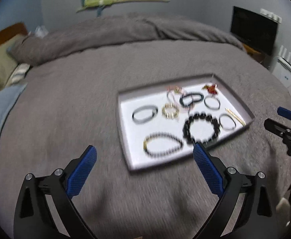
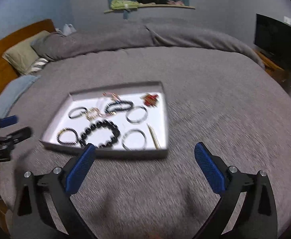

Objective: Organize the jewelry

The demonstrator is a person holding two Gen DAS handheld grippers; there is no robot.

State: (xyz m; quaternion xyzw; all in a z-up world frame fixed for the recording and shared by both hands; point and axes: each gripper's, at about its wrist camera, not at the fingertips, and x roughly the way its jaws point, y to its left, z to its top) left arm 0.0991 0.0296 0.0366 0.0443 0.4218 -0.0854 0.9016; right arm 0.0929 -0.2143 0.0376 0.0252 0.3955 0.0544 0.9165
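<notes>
Shallow tray (image 1: pixel 125 131) on the grey bedcover (image 1: pixel 65 109), with all the jewelry lying loose on its white floor. Nearest the front rim: a big black bead bracelet (image 1: pixel 200 127), and left of it a thinner dark bead strand (image 1: pixel 162 147) with a short gold part. Deeper inside the tray: a gold link bracelet (image 1: pixel 170 110), several thin bangles, a gold stick along the right wall, a red ornament (image 1: pixel 210 88) in the far corner.

Probably light pieces, all of them. Bead strands likely limp and round, easy to roll or slip between flat pads; best taken across the cord, pinching one or two beads from above. Bangles stiff and thin, to be held at the rim. Fine chains at the back seem tangled, so careful there.

Left gripper (image 1: pixel 144 152) spread wide, holding nothing, low over the bedcover just before the tray's front rim. Right gripper (image 2: pixel 145 150) also spread wide and empty, near the tray's front right corner.
</notes>
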